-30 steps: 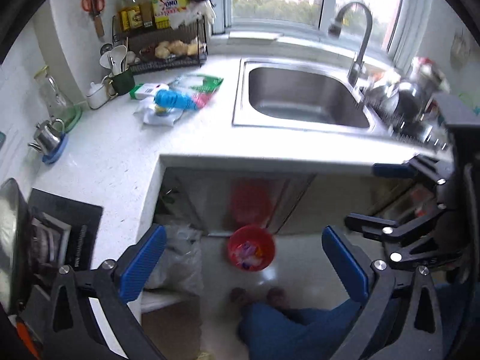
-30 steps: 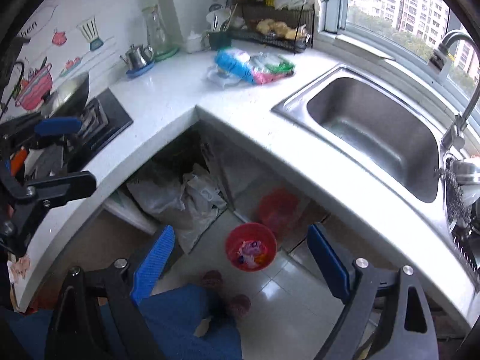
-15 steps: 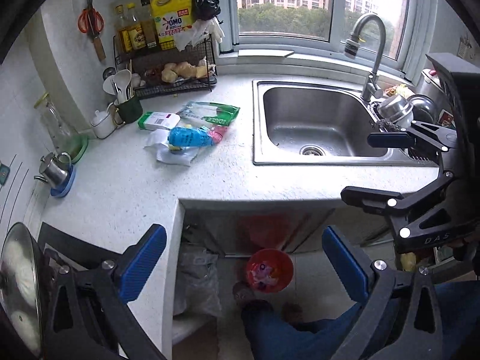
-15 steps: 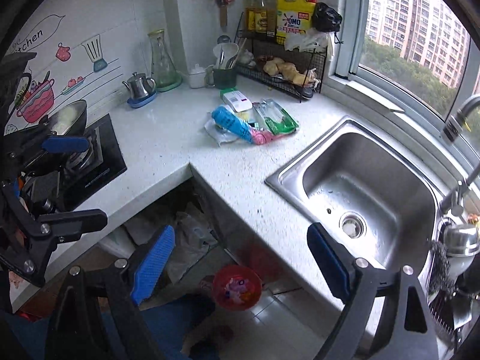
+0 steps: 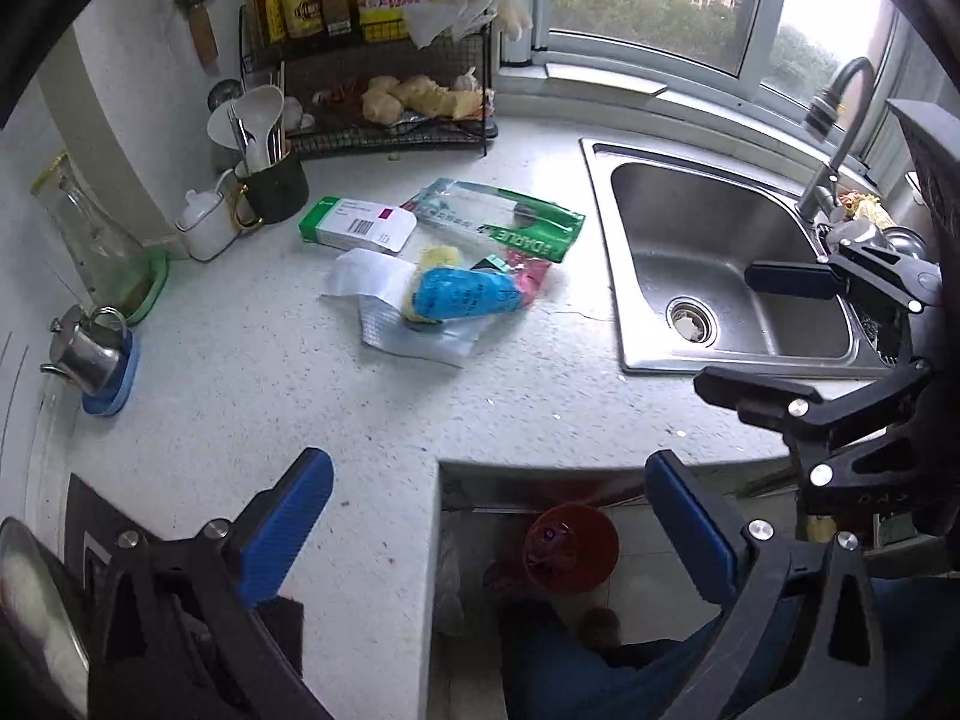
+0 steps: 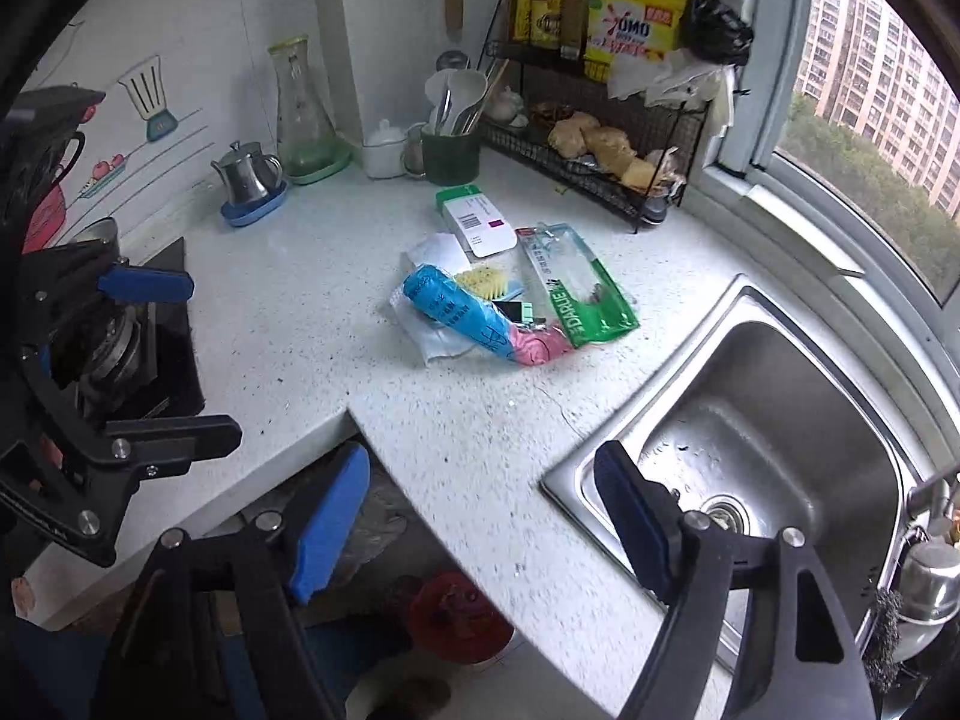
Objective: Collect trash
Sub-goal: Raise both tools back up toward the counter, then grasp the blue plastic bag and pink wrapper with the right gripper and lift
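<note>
We find the crumpled wrapper pile [image 5: 444, 294] on the speckled countertop [image 5: 252, 396], left of the steel sink [image 5: 720, 276], before the wire rack [image 5: 384, 114].

The left gripper [image 5: 489, 519] hangs with jaws wide apart and nothing between them, above the speckled white countertop [image 5: 240, 384]. Ahead lies a pile of litter: a blue plastic wrapper [image 5: 462, 295], a white-and-green cardboard box [image 5: 358, 225] and a green Darlie pouch [image 5: 504, 219], beside the steel sink [image 5: 720, 258]. A red bin [image 5: 570, 547] stands on the floor below.
</note>
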### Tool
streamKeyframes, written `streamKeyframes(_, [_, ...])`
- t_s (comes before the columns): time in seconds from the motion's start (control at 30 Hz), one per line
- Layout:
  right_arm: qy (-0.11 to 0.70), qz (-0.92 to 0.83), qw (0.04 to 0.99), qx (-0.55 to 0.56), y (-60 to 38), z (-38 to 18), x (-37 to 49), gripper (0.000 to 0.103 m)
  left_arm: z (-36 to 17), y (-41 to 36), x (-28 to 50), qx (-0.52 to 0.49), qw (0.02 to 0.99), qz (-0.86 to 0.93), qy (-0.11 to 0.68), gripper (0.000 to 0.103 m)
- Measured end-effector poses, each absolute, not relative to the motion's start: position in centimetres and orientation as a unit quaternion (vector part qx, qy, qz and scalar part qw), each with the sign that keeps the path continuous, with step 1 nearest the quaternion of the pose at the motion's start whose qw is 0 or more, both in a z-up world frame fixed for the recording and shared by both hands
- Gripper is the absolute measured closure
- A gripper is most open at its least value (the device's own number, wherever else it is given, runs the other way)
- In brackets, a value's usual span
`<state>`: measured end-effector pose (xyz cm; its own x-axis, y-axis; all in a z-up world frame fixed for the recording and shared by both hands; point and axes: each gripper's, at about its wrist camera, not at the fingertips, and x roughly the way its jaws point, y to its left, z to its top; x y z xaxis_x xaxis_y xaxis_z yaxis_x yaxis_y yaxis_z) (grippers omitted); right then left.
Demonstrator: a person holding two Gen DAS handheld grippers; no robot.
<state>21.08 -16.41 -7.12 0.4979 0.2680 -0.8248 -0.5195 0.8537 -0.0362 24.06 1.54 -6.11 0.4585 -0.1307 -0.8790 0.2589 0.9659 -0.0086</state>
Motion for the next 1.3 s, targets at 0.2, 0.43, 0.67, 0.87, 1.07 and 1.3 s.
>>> streamKeyframes(0.2, [0.488, 0.215, 0.830, -0.164, -13.5, -9.9, 25.4, 0.041, -8.9, 4.2, 28.7, 0.058, 0.834, -0.121, 0.536, 0.000])
streamKeyframes(0.43, [0.501, 0.216, 0.814, -0.198, -10.5, -12.2, 29.2, 0.052, -11.5, 7.0, 32.2, 0.028, 0.814, -0.135, 0.564, 0.000])
streamKeyframes(0.67, [0.498, 0.229, 0.796, -0.256, -7.8, -13.9, 31.5, 0.053, -13.2, 9.3, 34.0, 0.013, 0.799, -0.127, 0.588, 0.000])
streamKeyframes(0.87, [0.511, 0.250, 0.777, -0.268, -6.4, -15.0, 33.3, 0.059, -13.8, 10.1, 34.7, 0.009, 0.794, -0.130, 0.594, 0.000])
streamKeyframes(1.07, [0.527, 0.263, 0.767, -0.254, -6.3, -15.7, 34.0, 0.082, -13.9, 10.6, 35.3, 0.006, 0.792, -0.131, 0.596, 0.000])
streamKeyframes(1.3, [0.522, 0.268, 0.780, -0.217, -7.2, -14.6, 33.4, 0.095, -13.7, 10.9, 35.7, 0.001, 0.793, -0.132, 0.595, 0.000])
